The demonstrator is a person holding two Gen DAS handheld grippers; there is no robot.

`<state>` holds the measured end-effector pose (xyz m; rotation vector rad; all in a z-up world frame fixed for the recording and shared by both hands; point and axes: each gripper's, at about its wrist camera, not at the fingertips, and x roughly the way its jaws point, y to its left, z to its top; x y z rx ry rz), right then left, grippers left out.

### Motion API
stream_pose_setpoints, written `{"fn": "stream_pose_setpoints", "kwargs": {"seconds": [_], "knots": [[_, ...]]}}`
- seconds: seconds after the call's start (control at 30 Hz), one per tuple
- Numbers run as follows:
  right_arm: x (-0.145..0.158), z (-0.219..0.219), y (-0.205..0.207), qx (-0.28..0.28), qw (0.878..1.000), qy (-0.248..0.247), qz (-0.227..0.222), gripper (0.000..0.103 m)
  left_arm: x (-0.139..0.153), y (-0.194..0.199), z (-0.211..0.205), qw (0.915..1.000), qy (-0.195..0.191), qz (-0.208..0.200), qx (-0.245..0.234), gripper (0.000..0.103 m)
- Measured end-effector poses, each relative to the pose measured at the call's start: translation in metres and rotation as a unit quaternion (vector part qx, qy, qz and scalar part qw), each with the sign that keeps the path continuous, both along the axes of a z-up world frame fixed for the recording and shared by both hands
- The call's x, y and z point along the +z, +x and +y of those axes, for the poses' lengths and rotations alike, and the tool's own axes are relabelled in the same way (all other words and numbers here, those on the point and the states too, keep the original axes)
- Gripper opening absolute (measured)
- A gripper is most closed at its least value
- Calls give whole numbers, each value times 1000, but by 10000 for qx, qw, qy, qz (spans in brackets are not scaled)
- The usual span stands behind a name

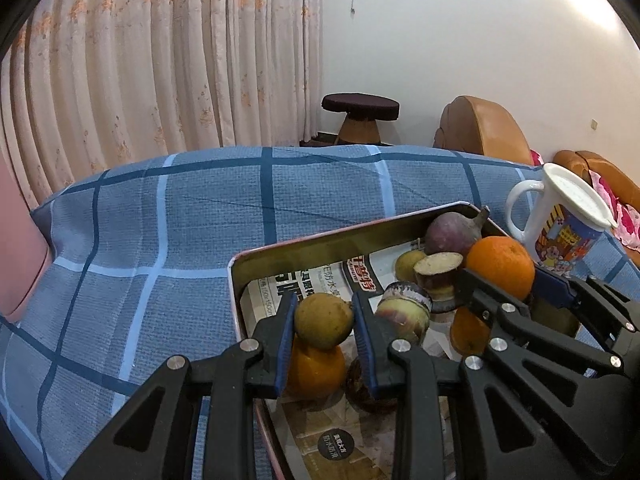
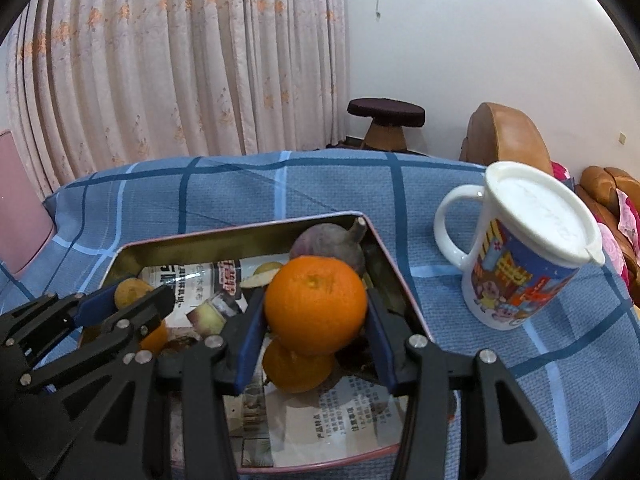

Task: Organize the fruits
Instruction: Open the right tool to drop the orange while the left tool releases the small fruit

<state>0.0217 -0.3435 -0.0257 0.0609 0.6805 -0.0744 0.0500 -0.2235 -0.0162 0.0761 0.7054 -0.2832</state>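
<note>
**Fruit held over tin tray, both grippers loaded**

Blue checked cloth covers the desk, curtain behind at left, white wall at right. Metal tray sits on the cloth, lined with printed paper. Left gripper: fingers clamped on a small yellow-brown fruit, raised above the tray floor. Cut purple-skinned pieces and a purple root lie in the tray's far part. Right gripper: fingers clamped on an orange, raised over the tray's right half. Lidded printed mug stands on the cloth just beside the tray at right.
</note>
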Motion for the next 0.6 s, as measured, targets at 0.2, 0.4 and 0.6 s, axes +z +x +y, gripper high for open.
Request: {"fn": "stream_pose_setpoints", "kwargs": {"seconds": [0.2, 0.4, 0.6], "knots": [[-4, -1, 5, 48, 9999, 45, 127, 51, 0, 0, 0, 10000, 28, -17, 29, 29], [-4, -1, 6, 50, 9999, 44, 124, 51, 0, 0, 0, 10000, 45, -22, 41, 29], [-4, -6, 6, 169, 9994, 310, 62, 56, 1, -1, 2, 9998, 82, -57, 150, 30]]}}
